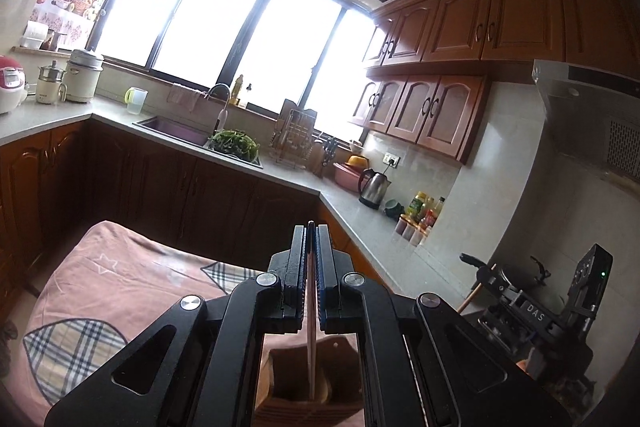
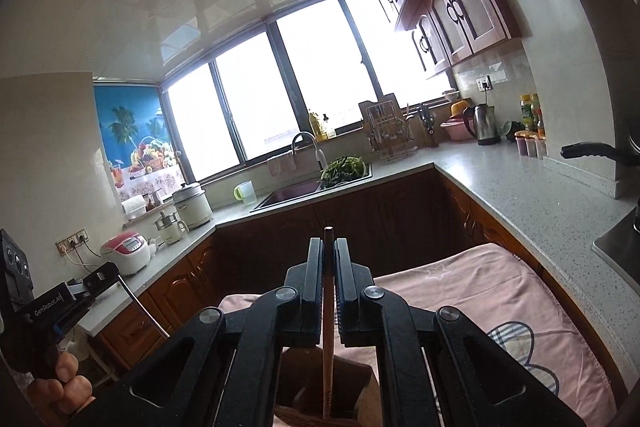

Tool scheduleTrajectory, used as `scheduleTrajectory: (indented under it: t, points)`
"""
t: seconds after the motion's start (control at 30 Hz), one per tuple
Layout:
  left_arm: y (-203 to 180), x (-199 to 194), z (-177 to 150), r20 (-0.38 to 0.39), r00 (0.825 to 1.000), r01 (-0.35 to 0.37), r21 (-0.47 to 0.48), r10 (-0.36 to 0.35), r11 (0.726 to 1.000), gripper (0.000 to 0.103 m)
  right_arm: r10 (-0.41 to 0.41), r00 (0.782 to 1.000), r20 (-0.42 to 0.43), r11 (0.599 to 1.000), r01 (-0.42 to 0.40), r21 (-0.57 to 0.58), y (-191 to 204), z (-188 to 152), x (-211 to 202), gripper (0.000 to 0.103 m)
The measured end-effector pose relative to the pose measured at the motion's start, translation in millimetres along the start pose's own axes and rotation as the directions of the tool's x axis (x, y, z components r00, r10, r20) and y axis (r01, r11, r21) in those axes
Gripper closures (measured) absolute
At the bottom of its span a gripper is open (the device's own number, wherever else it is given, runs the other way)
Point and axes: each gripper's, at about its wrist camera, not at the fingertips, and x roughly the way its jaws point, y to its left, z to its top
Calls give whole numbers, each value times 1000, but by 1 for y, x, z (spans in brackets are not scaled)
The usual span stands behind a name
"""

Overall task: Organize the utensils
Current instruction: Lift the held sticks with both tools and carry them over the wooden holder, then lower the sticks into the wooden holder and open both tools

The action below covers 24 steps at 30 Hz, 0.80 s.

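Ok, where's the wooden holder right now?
The wooden holder sits on the pink cloth, low in both wrist views, directly beneath the shut jaws, each clamping a chopstick above its opening.

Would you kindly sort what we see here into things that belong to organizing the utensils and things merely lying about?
Belongs to the job:
- chopstick pinched in the left gripper
- chopstick pinched in the right gripper
- wooden holder below both

Just lying about:
- kettle
- rice cooker
- greens at the sink
- condiment bottles
- pink cloth
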Motion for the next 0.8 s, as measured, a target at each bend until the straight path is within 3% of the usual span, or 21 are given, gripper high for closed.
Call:
scheduleTrajectory:
  t: [0.13,0.4,0.63,0.8]
  points:
    - [10,35,-16,-4,1000,-17,-22,17,1000,100,-16,1000,-8,1000,16,-5,-6,-9,26,98]
    - [29,75,-65,-28,997,-70,-18,69,997,100,-34,998,-54,999,35,9,-21,-60,63,98]
    - [28,90,-99,-84,993,-78,20,80,997,99,-43,996,-80,999,43,-3,-24,-82,74,98]
    - [21,87,-101,-83,993,-75,48,79,996,99,-50,995,-92,999,49,-9,-27,-87,76,98]
